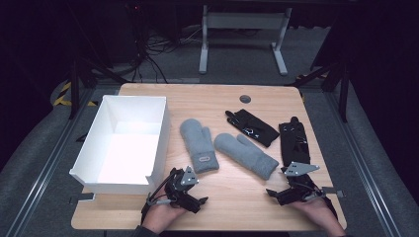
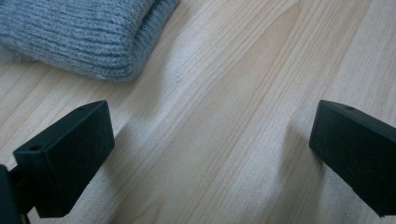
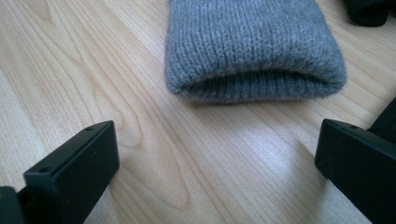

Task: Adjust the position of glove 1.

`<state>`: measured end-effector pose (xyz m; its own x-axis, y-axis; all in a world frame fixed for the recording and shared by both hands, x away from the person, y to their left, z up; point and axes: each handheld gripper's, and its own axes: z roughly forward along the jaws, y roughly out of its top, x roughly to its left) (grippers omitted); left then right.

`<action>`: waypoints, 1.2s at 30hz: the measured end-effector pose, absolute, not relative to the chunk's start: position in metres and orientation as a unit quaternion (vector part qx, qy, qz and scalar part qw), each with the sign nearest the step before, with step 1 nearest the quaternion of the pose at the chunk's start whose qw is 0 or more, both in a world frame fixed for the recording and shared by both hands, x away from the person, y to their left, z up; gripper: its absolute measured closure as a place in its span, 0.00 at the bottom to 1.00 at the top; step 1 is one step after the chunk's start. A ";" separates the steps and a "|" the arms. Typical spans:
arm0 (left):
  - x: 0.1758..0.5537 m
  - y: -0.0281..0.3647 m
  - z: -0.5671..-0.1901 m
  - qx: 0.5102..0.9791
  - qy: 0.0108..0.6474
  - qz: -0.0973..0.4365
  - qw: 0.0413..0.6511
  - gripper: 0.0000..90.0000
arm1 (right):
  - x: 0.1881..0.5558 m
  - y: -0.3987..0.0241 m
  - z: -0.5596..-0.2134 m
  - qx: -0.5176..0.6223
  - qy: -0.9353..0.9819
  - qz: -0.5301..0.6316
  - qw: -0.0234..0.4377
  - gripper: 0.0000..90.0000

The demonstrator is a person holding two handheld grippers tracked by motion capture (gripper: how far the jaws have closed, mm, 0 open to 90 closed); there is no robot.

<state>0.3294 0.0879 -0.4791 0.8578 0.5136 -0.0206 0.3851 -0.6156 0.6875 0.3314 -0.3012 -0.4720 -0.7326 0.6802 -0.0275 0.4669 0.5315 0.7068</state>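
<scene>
Tabletop [image 1: 232, 197], light wood. Left gripper [image 1: 190, 190]: near front edge, just below the left grey mitten [image 1: 198, 144]; jaws wide apart, bare wood between them. Right gripper [image 1: 281, 190]: front right, jaws wide apart, facing the cuff of the right grey mitten [image 1: 245, 154], not touching. White box [image 1: 89, 143]: left side. Two black gloves [image 1: 252, 126]: right rear, beside each other.

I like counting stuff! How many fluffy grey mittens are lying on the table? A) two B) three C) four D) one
A: two grey mittens lie side by side on the table, the left grey mitten next to the white box and the right grey mitten beside the black gloves.
</scene>
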 end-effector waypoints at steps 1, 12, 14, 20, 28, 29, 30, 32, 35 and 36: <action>0.329 0.088 -0.479 0.894 0.251 0.089 0.359 0.00 | 0.331 -0.301 -0.472 0.333 0.862 0.352 0.152 0.00; 0.328 0.089 -0.479 0.893 0.256 0.089 0.359 0.00 | 0.329 -0.302 -0.471 0.334 0.862 0.349 0.150 0.01; 0.328 0.089 -0.479 0.893 0.256 0.089 0.359 0.00 | 0.330 -0.302 -0.470 0.332 0.863 0.352 0.144 0.02; 0.328 0.089 -0.479 0.893 0.256 0.089 0.359 0.00 | 0.330 -0.301 -0.459 0.328 0.856 0.369 0.153 0.03; 0.328 0.090 -0.479 0.894 0.253 0.091 0.358 0.00 | 0.342 -0.294 -0.446 0.321 0.849 0.392 0.152 0.08; 0.328 0.090 -0.479 0.894 0.253 0.090 0.358 0.00 | 0.344 -0.292 -0.445 0.319 0.850 0.390 0.153 0.07; 0.328 0.090 -0.479 0.894 0.253 0.090 0.359 0.00 | 0.346 -0.290 -0.444 0.317 0.851 0.389 0.153 0.07; 0.328 0.090 -0.479 0.894 0.253 0.090 0.358 0.00 | 0.351 -0.286 -0.442 0.317 0.850 0.391 0.156 0.08; 0.328 0.090 -0.479 0.894 0.252 0.090 0.358 0.00 | 0.357 -0.281 -0.439 0.316 0.852 0.388 0.155 0.09; 0.328 0.090 -0.479 0.894 0.252 0.090 0.358 0.00 | 0.359 -0.279 -0.437 0.317 0.852 0.387 0.155 0.09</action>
<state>0.3278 0.0900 -0.4791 0.8570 0.5149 -0.0201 0.3863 -0.6162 0.6863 0.3593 -0.2790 -0.4374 -0.7509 0.6602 -0.0185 0.4200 0.4990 0.7580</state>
